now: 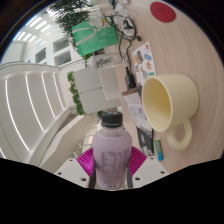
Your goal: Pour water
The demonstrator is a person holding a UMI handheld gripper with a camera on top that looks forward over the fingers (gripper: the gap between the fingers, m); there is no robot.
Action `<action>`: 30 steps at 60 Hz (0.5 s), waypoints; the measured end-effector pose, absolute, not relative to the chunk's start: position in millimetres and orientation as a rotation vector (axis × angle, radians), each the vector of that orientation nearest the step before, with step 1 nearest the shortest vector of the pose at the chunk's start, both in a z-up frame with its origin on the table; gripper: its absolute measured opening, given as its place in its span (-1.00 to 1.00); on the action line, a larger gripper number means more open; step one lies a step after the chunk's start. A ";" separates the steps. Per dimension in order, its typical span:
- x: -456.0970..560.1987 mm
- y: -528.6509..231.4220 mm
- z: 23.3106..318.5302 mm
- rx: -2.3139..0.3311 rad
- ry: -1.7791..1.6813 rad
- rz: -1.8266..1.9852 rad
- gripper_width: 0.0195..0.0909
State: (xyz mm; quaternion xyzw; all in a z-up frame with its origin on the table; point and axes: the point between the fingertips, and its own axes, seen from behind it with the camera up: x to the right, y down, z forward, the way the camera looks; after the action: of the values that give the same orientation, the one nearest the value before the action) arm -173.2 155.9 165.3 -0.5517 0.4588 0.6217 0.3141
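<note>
Gripper (112, 168) clenched on water bottle (112, 150), pads (87, 160) at mid-body | bottle upright between fingers, pale yellow mug (168, 105) just beyond, tilted | bottle likely thin plastic, squashy, slippery; hold mid-body, gently | cap (113, 119) seemingly on.

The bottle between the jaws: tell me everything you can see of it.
The bottle is clear plastic with a dark cap and a pale, purplish body. It stands upright with its cap on, between the jaws, the pink pads close at either side; whether they press on it cannot be told. The cream mug lies tipped just beyond it, apart.
</note>
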 end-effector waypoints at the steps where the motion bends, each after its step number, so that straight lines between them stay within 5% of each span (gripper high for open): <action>1: -169.9 155.4 165.1 -1.418 1.251 1.693 -0.36; 30: -169.1 124.9 181.0 -1.080 1.607 2.083 -0.36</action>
State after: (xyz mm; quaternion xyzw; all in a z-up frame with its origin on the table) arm -169.1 124.9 181.0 -0.3756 0.5589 0.7243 0.1482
